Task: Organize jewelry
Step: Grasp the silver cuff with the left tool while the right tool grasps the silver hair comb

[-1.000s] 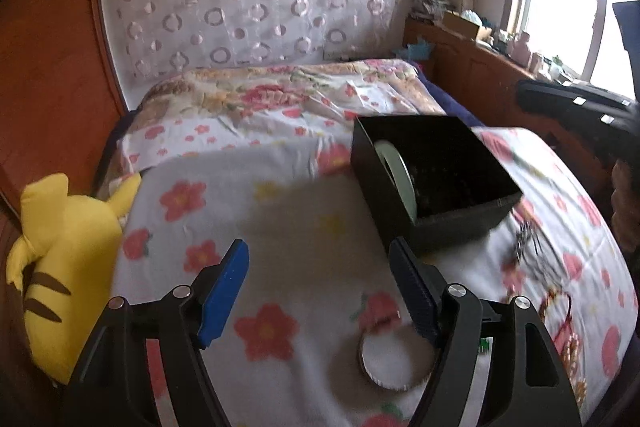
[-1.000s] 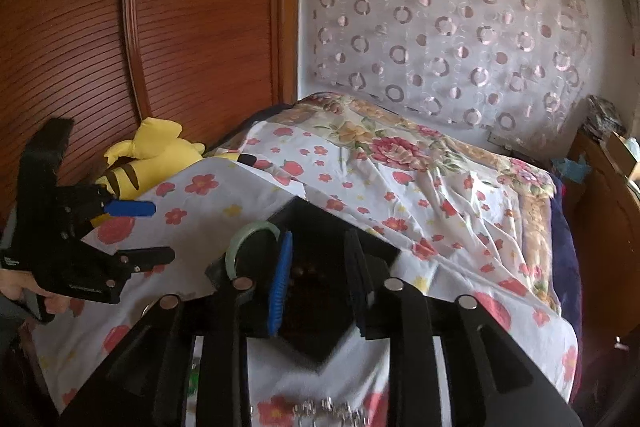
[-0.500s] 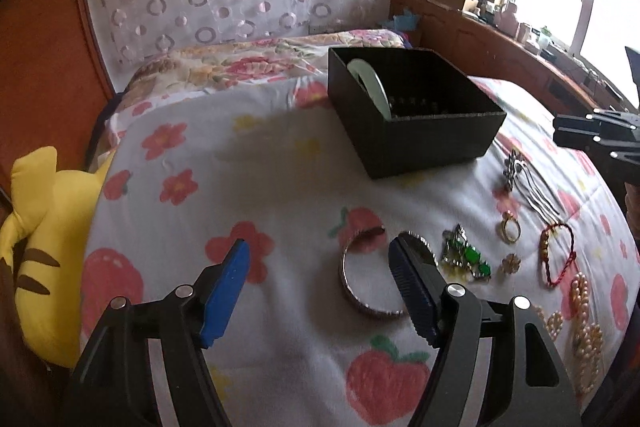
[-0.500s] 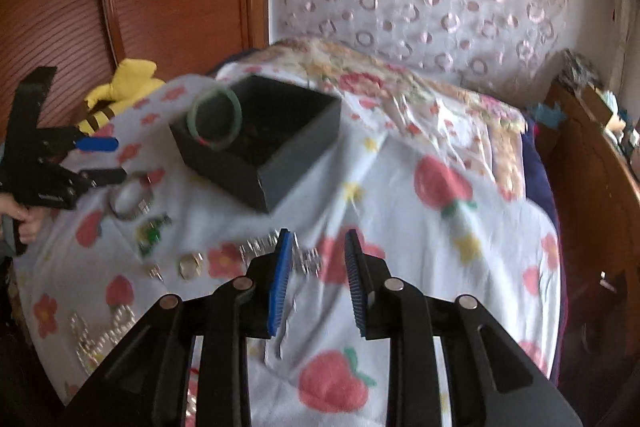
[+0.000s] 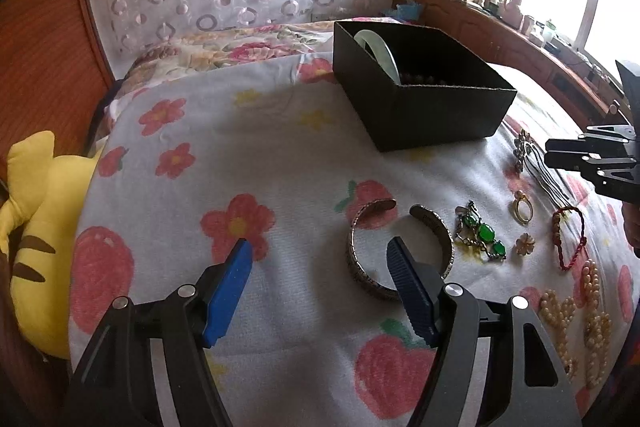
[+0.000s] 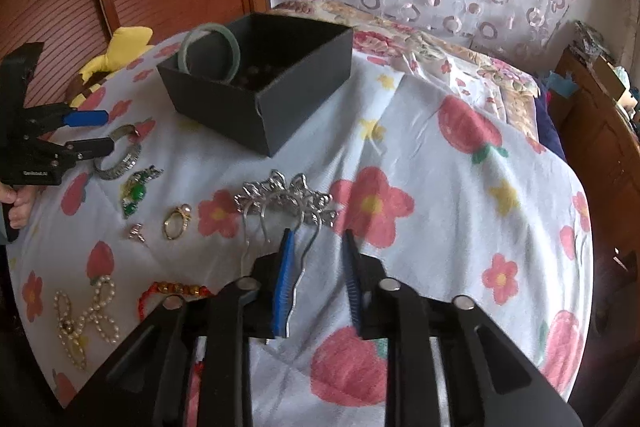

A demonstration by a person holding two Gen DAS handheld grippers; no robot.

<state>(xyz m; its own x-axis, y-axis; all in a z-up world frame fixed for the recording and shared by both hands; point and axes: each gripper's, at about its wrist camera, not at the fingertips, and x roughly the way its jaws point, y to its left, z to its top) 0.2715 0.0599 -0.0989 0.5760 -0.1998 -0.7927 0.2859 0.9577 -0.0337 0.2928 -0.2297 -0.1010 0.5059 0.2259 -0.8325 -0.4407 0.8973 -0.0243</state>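
Note:
A black box [image 5: 424, 95] [image 6: 264, 83] sits on the flowered cloth with a pale green bangle [image 5: 378, 49] [image 6: 210, 53] leaning inside it. My left gripper [image 5: 320, 259] is open and empty, its right finger over a silver cuff bracelet [image 5: 360, 259] [image 6: 120, 163]. My right gripper [image 6: 318, 239] is open and empty just above the prongs of a silver hair comb [image 6: 286, 199]. Beside them lie a green-stone brooch [image 5: 480, 235] [image 6: 136, 187], a gold ring [image 5: 523, 209] [image 6: 176, 221], a red cord bracelet [image 5: 568, 239] and pearl strands [image 5: 576, 311] [image 6: 86, 319].
A yellow plush toy [image 5: 36, 227] lies at the cloth's left edge by the wooden headboard [image 5: 40, 39]. A small flower earring [image 5: 524, 243] rests near the ring. A wooden cabinet [image 5: 500, 35] with clutter stands under the window at the right.
Both grippers have pulled back from the box and dropped lower toward the jewelry. The left now hovers over the silver cuff, the right over the hair comb.

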